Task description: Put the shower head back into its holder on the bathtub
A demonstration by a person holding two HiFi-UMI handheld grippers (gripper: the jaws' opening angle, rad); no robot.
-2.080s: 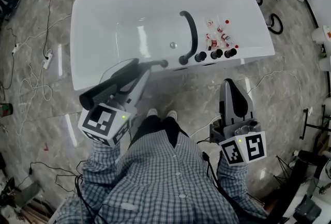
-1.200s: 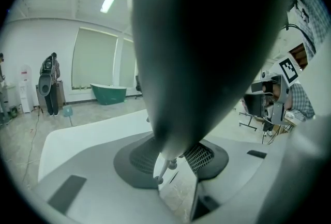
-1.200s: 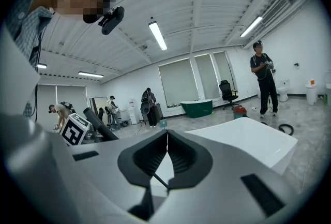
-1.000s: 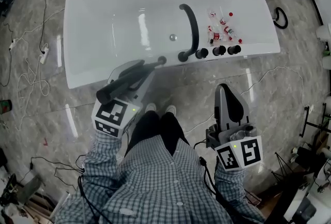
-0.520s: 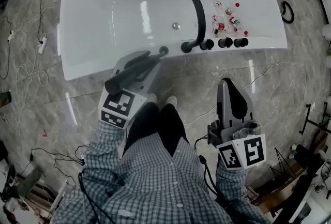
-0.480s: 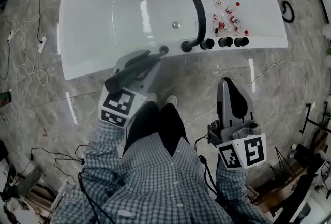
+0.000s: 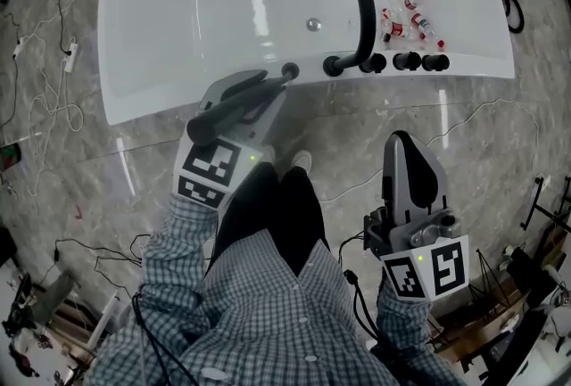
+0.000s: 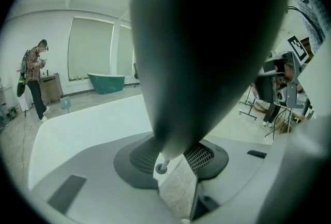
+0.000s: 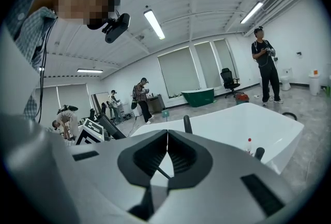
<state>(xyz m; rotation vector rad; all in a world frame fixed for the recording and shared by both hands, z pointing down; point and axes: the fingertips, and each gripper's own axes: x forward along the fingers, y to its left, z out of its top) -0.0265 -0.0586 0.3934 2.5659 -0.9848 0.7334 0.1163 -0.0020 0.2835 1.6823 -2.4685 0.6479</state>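
Head view: your left gripper (image 7: 252,96) reaches toward 11 o'clock, clenched on the black shower head (image 7: 227,112). You hold it slanted so its far end points at the small black socket (image 7: 290,70) on the near rim of the white bathtub (image 7: 111,63). This socket looks to be the holder, so the wand seems lined up for seating but is not yet in. Your right gripper (image 7: 403,143) hangs idle at 4 o'clock, well clear of the tub. The arched black faucet (image 7: 364,1) and small red-capped bottles (image 7: 410,5) sit at 1 o'clock on the rim. Grey marble-look floor (image 7: 357,143) surrounds the tub, with loose cables (image 7: 45,108) at 9 o'clock.

Left gripper view: the shower head (image 8: 207,36) fills the frame from 12 o'clock and tapers down between the jaws of the left gripper (image 8: 173,166), which clamp it. The bathtub (image 8: 77,135) lies pale behind.

Right gripper view: the right gripper (image 9: 167,140) has its jaws pressed together on nothing. The bathtub (image 9: 269,130) shows at 3 o'clock in a large hall under strip lights, with several people standing about.
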